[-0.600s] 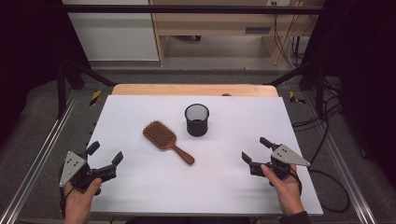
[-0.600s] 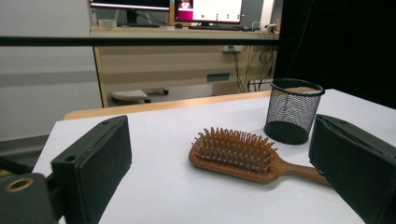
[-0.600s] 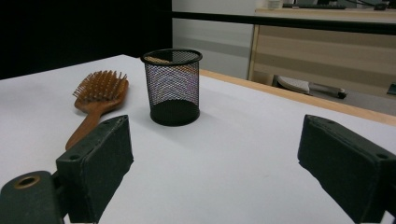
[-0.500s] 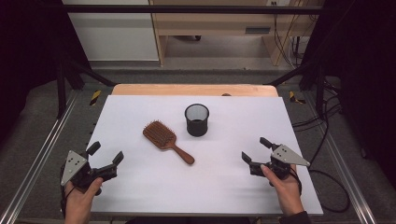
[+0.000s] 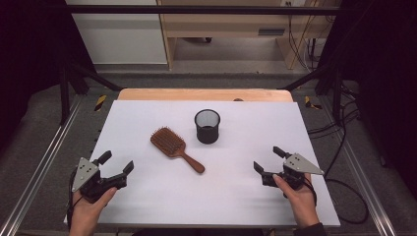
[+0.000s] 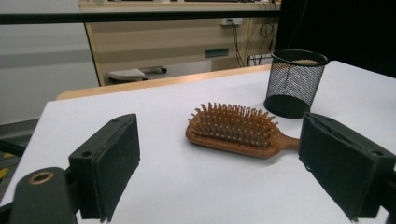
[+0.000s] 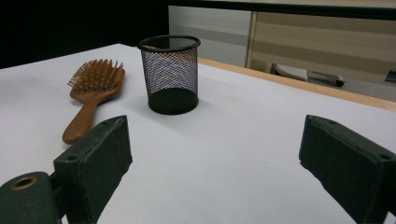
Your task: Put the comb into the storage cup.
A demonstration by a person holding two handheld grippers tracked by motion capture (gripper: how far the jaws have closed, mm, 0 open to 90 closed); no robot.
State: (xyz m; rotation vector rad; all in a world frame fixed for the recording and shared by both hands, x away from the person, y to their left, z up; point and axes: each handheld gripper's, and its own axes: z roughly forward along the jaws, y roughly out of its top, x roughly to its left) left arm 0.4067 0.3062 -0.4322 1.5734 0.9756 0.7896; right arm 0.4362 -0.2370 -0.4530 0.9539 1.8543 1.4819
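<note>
A wooden hairbrush [image 5: 174, 148] lies bristles up on the white table [image 5: 147, 196], handle toward the front right. Just behind it to the right stands a black mesh cup [image 5: 207, 126], upright with nothing visible in it. My left gripper [image 5: 116, 164] rests open at the table's front left corner, facing the hairbrush [image 6: 236, 131] and the cup [image 6: 294, 81]. My right gripper [image 5: 268, 160] is open at the front right, pointing at the cup [image 7: 171, 74] with the hairbrush [image 7: 93, 91] to its left. Nothing sits between either pair of jaws.
A wooden board [image 5: 201, 94] edges the table's far side. Metal frame rails [image 5: 39, 167] run along both sides, and cables [image 5: 344, 147] trail on the floor at the right. A cabinet [image 5: 236, 24] stands beyond the table.
</note>
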